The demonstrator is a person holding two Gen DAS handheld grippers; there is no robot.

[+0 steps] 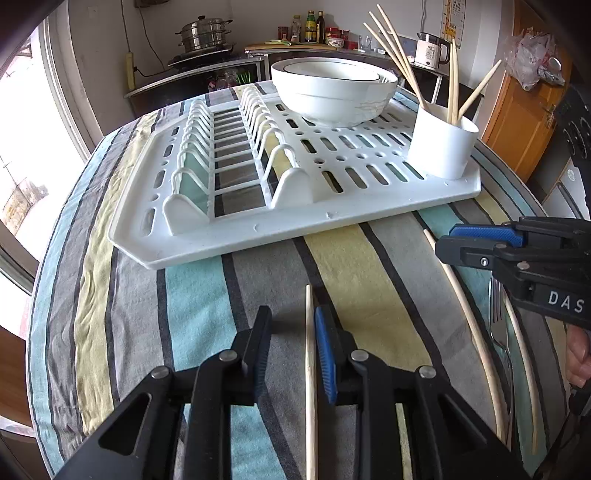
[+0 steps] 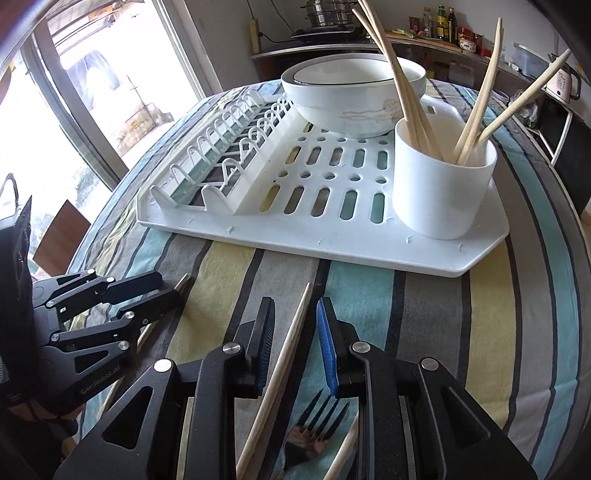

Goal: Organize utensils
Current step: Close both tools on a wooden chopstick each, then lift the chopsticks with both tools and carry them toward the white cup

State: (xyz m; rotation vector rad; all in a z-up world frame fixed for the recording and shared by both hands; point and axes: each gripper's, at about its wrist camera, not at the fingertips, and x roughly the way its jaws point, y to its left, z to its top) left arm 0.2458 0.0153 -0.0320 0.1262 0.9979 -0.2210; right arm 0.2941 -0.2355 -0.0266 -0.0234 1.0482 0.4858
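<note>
A loose chopstick (image 1: 310, 373) lies on the striped tablecloth (image 1: 373, 280) in front of the dish rack, and the left gripper (image 1: 291, 354) sits over it with the stick between its two fingers. The stick lies right against the blue-padded finger (image 1: 325, 363), while a gap shows on the other side, so the jaws stand apart around it and are not clamped.

Just to the right, a second chopstick (image 2: 284, 354) runs slantwise between the fingers of the right gripper (image 2: 295, 343). Clear cloth shows on both sides of it, so those jaws are apart too, with nothing pinched. A metal fork (image 2: 314, 432) lies just below that gripper, tines pointing up toward it, and a third chopstick (image 2: 345, 446) rests beside the fork.

Beyond the grippers the white dish rack (image 1: 332, 218) sits flat on the cloth. On its right front corner stands a white cup (image 1: 441, 144), upright, with several chopsticks (image 1: 397, 59) leaning out of it at different angles. Behind the cup, a stack of white bowls (image 1: 332, 92) rests on the slotted part of the rack; the plate slots on the left stand empty.

Farther back there is a counter with a steamer pot (image 1: 203, 35), bottles (image 1: 314, 26) and an electric kettle (image 1: 430, 51).
</note>
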